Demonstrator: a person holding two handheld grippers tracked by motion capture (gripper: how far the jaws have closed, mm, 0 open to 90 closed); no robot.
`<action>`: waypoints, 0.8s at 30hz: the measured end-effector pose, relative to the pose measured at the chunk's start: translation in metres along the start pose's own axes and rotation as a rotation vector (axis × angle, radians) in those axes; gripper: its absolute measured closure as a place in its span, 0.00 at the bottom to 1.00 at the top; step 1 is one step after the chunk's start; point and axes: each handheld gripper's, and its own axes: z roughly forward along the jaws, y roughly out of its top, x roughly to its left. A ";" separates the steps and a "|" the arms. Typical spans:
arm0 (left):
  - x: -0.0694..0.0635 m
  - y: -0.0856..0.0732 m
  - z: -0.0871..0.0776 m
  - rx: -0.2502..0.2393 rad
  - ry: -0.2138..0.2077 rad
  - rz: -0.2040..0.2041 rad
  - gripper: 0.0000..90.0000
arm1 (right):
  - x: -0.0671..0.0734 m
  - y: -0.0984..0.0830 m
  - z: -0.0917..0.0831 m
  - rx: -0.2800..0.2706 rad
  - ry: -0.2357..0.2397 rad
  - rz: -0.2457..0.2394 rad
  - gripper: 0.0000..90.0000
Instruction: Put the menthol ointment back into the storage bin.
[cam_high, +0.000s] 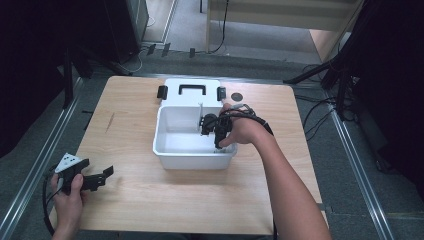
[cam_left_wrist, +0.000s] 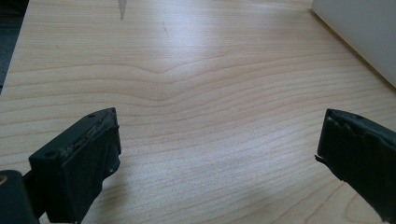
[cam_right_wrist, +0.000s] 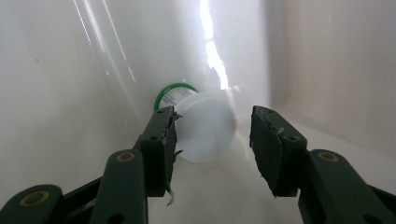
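A small white round container (cam_right_wrist: 208, 128) with a green ring behind its cap lies on its side in the white plastic bin (cam_high: 195, 159). My right gripper (cam_right_wrist: 212, 135) reaches down into the bin, with the container's cap between its jaws. One pad (cam_right_wrist: 164, 140) touches the cap, and a narrow gap shows at the other pad (cam_right_wrist: 268, 149), so the gripper is open. In the high view the right gripper (cam_high: 210, 125) is inside the bin, near its right side. My left gripper (cam_high: 100, 176) rests open over bare wood at the table's front left, with nothing between its jaws (cam_left_wrist: 217, 140).
The bin's white lid (cam_high: 192, 91), with a black handle and two black latches, lies flat behind the bin. A small dark disc (cam_high: 237, 96) sits on the table to the lid's right. A wall of the bin (cam_left_wrist: 359, 32) rises ahead of the left gripper.
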 end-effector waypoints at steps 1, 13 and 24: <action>0.000 0.000 0.000 0.000 0.000 -0.001 0.00 | -0.001 0.000 -0.003 -0.008 0.000 0.001 0.58; 0.000 0.000 0.000 -0.002 0.000 0.000 0.00 | -0.003 -0.005 -0.043 -0.046 0.020 0.060 0.42; 0.000 0.000 0.000 0.000 0.001 0.000 0.00 | -0.003 -0.015 -0.074 -0.077 -0.008 0.147 0.25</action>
